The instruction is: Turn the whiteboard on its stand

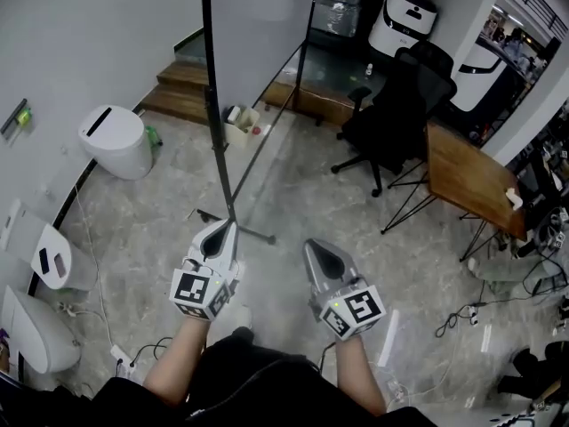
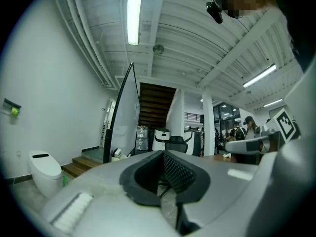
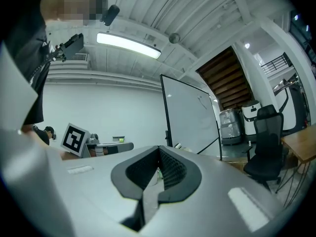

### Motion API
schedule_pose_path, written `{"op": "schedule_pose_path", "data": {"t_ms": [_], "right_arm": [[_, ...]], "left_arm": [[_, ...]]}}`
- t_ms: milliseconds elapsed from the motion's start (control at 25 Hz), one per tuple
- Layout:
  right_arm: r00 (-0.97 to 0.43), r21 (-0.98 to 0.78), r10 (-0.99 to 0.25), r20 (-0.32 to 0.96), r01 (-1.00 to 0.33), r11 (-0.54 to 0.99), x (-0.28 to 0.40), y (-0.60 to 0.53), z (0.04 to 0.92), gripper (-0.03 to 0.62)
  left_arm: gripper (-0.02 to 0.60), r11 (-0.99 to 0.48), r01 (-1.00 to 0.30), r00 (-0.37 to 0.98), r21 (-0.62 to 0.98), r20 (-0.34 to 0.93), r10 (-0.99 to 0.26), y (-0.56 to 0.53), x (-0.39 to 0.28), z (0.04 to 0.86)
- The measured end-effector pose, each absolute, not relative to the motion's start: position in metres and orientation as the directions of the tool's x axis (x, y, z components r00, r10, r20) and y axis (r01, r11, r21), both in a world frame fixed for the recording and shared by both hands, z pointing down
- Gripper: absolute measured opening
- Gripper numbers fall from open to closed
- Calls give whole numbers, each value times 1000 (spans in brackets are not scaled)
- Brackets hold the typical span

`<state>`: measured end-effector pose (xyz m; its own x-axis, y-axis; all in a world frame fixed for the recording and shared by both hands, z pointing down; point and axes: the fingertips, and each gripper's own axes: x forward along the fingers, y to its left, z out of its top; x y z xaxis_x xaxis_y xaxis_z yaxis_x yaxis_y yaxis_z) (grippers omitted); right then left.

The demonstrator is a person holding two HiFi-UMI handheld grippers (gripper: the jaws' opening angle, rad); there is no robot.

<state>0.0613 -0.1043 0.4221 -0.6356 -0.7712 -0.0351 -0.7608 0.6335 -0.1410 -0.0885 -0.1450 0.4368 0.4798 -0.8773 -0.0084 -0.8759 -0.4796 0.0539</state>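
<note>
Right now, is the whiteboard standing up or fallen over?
Standing up. The whiteboard stands straight, its black frame upright in the right gripper view.

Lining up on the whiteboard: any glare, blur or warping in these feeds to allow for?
Head view: evenly lit and sharp, wide-angle, so the whiteboard frame slants. Left gripper view: fisheye, black corners, lamp blown out. Right gripper view: same fisheye, lamp glaring, whiteboard clear.
</note>
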Motion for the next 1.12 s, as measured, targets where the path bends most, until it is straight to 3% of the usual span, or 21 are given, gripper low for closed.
{"op": "schedule_pose_path", "data": {"t_ms": [760,1120], "right_arm": [[-559,-118,-829,-32,-821,558,-10,-227,418,5],[-567,-112,-823,-22,-817,566,-24,-250,415,5]], "left_arm": [[3,-508,-856,508,98,-22,-861,-286,-171,443],[2,-512,-853,513,106,-15,-858,-309,-173,448]]}}
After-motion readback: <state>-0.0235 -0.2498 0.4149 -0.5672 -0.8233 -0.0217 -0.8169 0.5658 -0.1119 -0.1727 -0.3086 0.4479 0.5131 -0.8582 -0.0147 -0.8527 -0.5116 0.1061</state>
